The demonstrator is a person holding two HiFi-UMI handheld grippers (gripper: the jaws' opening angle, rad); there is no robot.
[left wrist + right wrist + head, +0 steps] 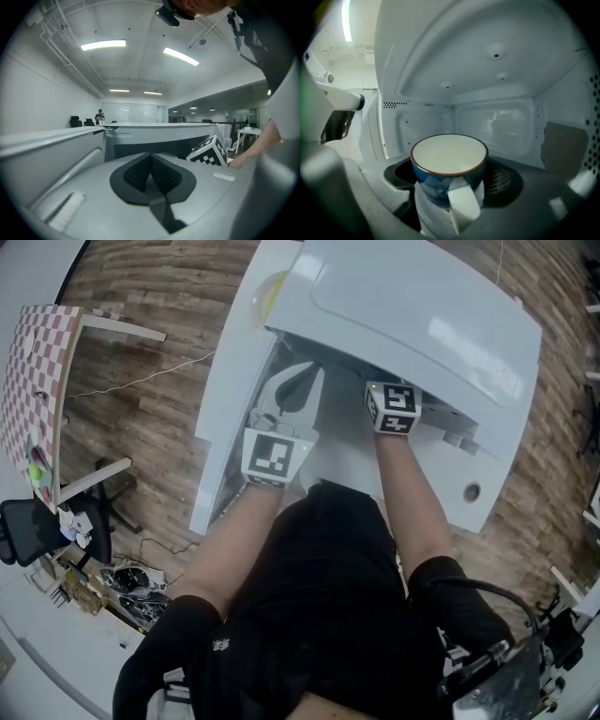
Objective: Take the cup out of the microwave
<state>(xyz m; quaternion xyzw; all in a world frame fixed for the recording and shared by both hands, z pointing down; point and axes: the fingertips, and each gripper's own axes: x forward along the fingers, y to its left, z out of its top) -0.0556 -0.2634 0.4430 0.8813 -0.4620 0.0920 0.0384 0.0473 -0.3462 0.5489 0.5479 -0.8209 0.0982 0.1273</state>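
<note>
The cup (pixel 449 157) is seen standing upright inside the microwave (pixel 422 324), towards the front of the cavity, with its white handle (pixel 464 206) turned outwards; the door (pixel 230 399) is swung open at the left. The right gripper (pixel 451 185) is set inside the cavity with its jaws spread wide, one on each side of the blue wall; the pads are not seen pressing on it, so nothing is judged to be held yet. The left gripper (pixel 151 171) is placed outside near the door, its jaws closed together on nothing.

The step in hand is judged to be the grasp; it is best done by closing the jaws evenly across the bowl, below the rim, so that the cup is not nudged sideways by one pad arriving first; the handle is best left free between the jaws rather than pinched. Whether liquid is inside cannot be told from the pale interior, so the cup should be kept level; once gripped, it should be lifted only slightly, since the cavity ceiling is low, and drawn straight out, clear of the door edge.
</note>
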